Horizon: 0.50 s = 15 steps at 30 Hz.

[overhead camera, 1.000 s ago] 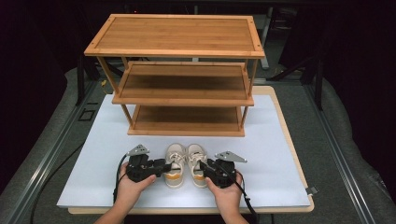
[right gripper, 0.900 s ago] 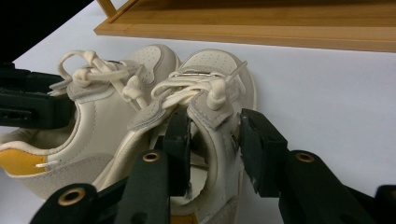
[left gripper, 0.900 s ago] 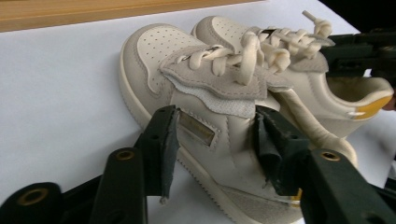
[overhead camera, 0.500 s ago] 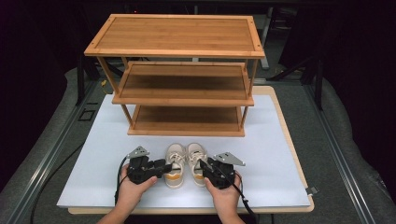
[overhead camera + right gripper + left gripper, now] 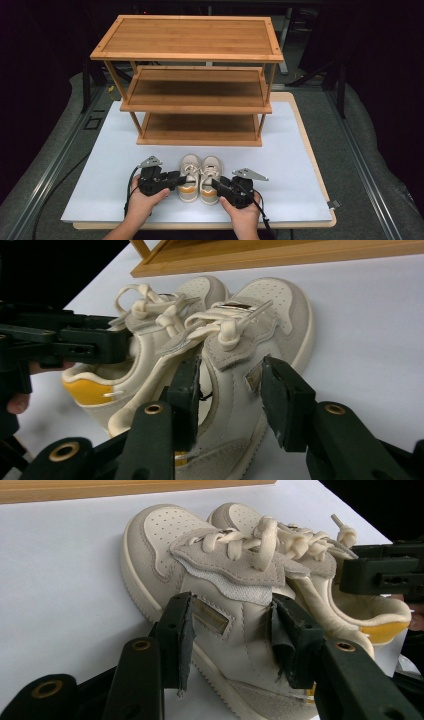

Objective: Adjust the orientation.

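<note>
Moved since earlier: hardly anything; both hands and the pair of shoes sit where they were, in front of the rack (image 5: pixel 200 100), and the right gripper's jaws have just been opening.
Left gripper (image 5: pixel 176 179): its fingers (image 5: pixel 176 635) straddle the outer side of the left shoe (image 5: pixel 189 177), one at the side wall, one at the collar; the gripper view leaves it unclear whether they press or just touch, so I cannot tell if it grips.
Right gripper (image 5: pixel 216 183): fingers (image 5: pixel 280 400) apart around the right shoe (image 5: pixel 210 176), a visible gap at the outer finger, the shoe's side between them.
Shoes: side by side on the white bench (image 5: pixel 100 190), toes toward the rack, just short of its bottom shelf.
Meaning: neither shoe looks lifted; the right grasp seems loosened or being reset, so a firm squeeze likely comes before any lift to the rack.
</note>
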{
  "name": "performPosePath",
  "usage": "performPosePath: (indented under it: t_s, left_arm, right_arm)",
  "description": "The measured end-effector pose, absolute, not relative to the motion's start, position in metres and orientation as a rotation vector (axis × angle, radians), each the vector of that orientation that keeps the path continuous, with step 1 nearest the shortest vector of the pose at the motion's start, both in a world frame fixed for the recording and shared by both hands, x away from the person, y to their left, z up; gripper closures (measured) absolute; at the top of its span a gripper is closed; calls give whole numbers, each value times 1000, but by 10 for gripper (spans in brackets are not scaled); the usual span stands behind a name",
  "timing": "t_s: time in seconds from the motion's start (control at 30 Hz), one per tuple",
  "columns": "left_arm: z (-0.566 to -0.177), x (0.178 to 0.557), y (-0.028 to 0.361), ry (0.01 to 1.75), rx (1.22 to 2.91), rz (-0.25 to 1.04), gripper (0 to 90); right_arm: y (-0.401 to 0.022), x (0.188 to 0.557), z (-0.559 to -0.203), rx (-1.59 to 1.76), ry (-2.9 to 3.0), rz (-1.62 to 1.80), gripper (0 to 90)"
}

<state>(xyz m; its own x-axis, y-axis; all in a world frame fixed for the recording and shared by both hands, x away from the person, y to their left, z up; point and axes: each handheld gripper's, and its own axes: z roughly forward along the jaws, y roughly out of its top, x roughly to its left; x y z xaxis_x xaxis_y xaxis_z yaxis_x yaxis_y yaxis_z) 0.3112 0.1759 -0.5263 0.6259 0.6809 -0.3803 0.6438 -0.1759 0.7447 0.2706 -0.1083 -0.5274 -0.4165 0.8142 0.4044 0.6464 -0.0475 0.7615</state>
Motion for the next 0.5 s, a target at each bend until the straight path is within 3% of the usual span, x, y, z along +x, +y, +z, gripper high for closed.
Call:
performPosePath:
  t_s: [0.5]
  left_arm:
    - [-526,320,169,1062,1868,48,550]
  right_arm:
    - [-107,276,-530,1595,2001,1453,620]
